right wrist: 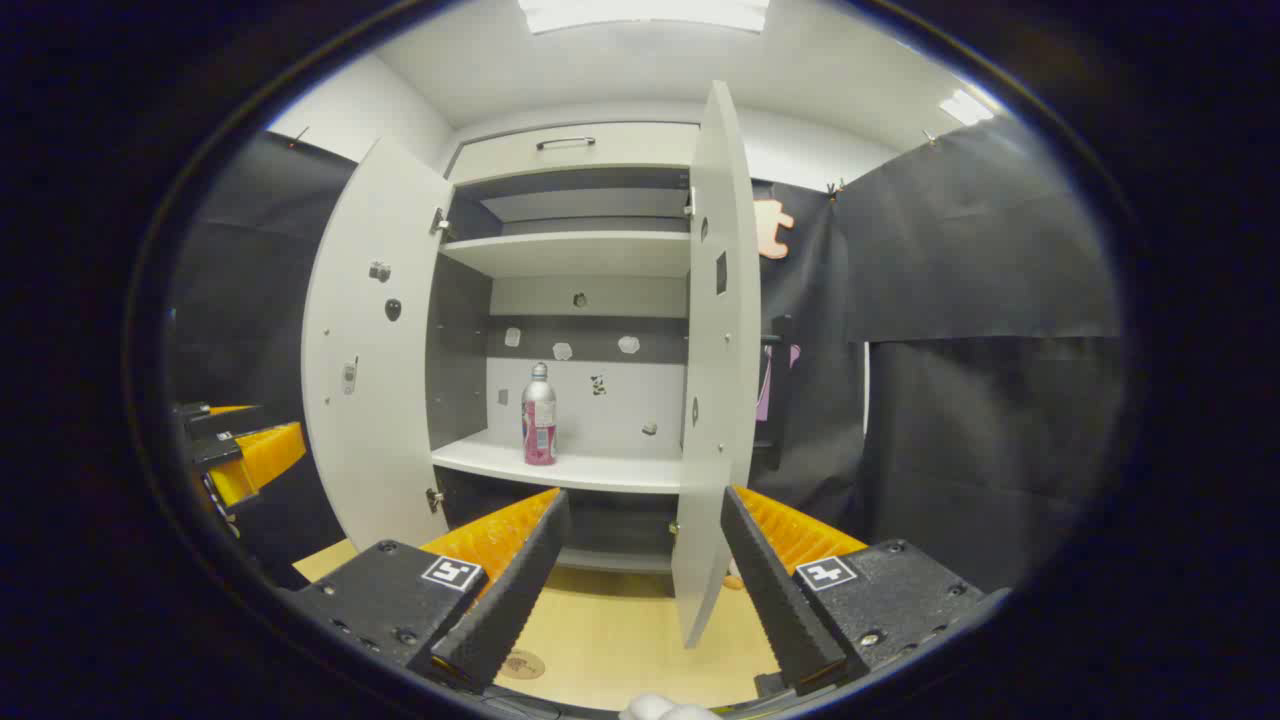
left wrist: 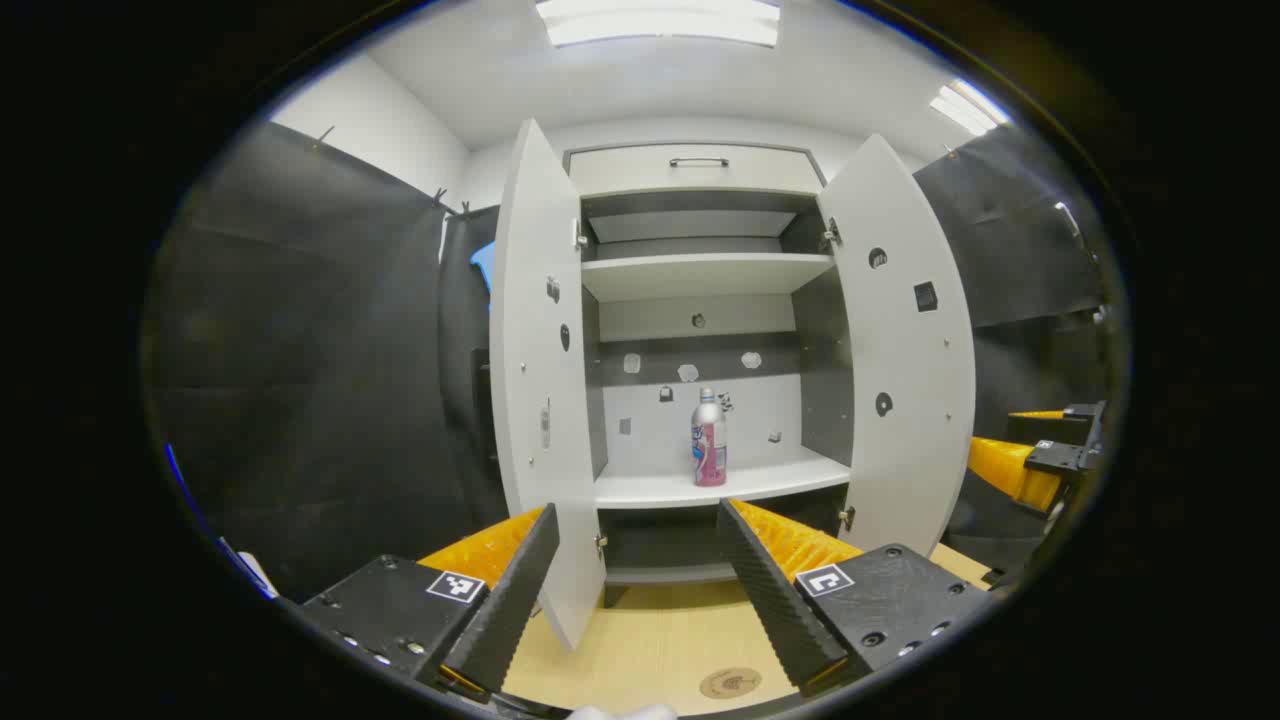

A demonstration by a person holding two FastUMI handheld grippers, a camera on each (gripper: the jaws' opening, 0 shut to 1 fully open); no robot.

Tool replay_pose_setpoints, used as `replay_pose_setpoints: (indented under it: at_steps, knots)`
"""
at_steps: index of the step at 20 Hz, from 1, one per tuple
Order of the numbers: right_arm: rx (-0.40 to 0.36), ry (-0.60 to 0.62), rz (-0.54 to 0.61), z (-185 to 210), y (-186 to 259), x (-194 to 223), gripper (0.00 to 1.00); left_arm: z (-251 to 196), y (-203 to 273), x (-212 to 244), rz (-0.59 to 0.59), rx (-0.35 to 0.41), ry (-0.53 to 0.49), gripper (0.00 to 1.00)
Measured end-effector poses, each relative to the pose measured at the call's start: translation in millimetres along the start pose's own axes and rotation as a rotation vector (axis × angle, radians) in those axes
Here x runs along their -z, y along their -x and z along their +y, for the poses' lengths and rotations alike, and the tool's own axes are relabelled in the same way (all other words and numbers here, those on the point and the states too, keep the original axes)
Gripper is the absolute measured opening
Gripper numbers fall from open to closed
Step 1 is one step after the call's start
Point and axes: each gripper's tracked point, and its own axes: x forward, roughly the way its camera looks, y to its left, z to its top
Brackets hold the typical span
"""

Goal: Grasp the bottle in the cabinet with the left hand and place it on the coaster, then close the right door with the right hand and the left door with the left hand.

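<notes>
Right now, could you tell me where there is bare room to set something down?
The upper shelf is bare. The lower shelf is free on both sides of the bottle. The tabletop is open around the coaster, between both open doors.

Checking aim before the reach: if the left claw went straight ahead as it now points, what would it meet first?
Probably the bottle on the cabinet shelf; it stands roughly centred beyond the open left claw, between the two open doors. The way looks free, though depth is unclear.
</notes>
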Motion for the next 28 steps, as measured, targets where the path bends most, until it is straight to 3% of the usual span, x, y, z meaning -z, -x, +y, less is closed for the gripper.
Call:
replay_pose_setpoints:
  at_steps: [11, 16, 22, 28]
  knots:
    - [-0.033, 0.012, 0.006, 12, -10, 5, 0.99, 6, -12, 2, 0.015, -0.008, -0.001, 0.98]
    - [-0.024, 0.014, 0.015, 14, -21, 4, 0.99, -2, -36, 2, 0.023, 0.022, -0.005, 0.98]
    - [0.016, 0.014, 0.022, 4, -23, 0, 0.99, -34, -109, -12, -0.013, 0.090, -0.010, 0.97]
    - [0.033, 0.014, 0.037, 3, -26, -4, 0.99, -72, -225, -37, -0.064, 0.127, 0.018, 0.97]
